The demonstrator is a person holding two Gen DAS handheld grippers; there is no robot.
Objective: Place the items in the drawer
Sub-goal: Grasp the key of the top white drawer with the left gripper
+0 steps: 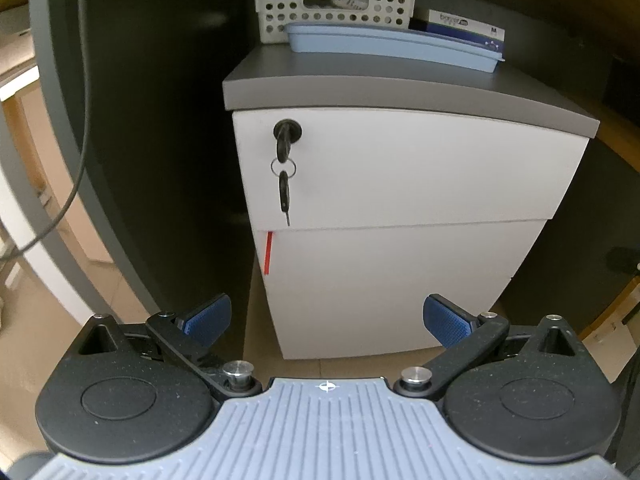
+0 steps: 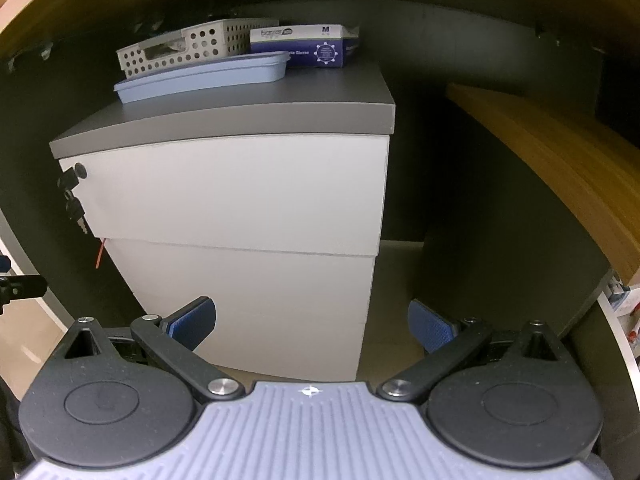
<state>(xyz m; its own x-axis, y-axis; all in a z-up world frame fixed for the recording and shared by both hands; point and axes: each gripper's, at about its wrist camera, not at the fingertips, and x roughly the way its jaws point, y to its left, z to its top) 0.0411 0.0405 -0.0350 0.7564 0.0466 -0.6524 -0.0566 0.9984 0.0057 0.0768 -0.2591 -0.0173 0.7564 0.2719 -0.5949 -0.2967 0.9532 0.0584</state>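
Drawer unit (image 1: 400, 168): white-fronted pedestal with a grey top (image 1: 360, 88), stood under a wood-edged bench (image 2: 560, 152) against a dark back panel. Its top drawer (image 2: 240, 192) and the drawer below it (image 2: 256, 280) were both closed, fronts flush.

Lock (image 1: 287, 130): set at the upper left corner of the top drawer, with a black key in it; a ring carried a 2nd key (image 1: 285, 196) that hung down the drawer front. A red strip (image 1: 268, 252) showed at the left edge of the lower drawer.

Items on the grey top, 3 in all: a white perforated basket (image 1: 276, 16) at the back left; a blue shallow tray (image 1: 380, 42) in front of it, nearest the front edge; a blue and white glove box (image 2: 308, 46) at the back right, just beside the basket.

Left hand-held gripper (image 1: 327, 320): held low in front of the unit, blue pads (image 1: 208, 318) spread wide, nothing between them.

Right hand-held gripper (image 2: 312, 324): likewise low in front of the unit toward its right corner, pads (image 2: 430, 326) wide apart and empty.

Cable (image 1: 78, 120): dark, hung down the left side in the left wrist view.
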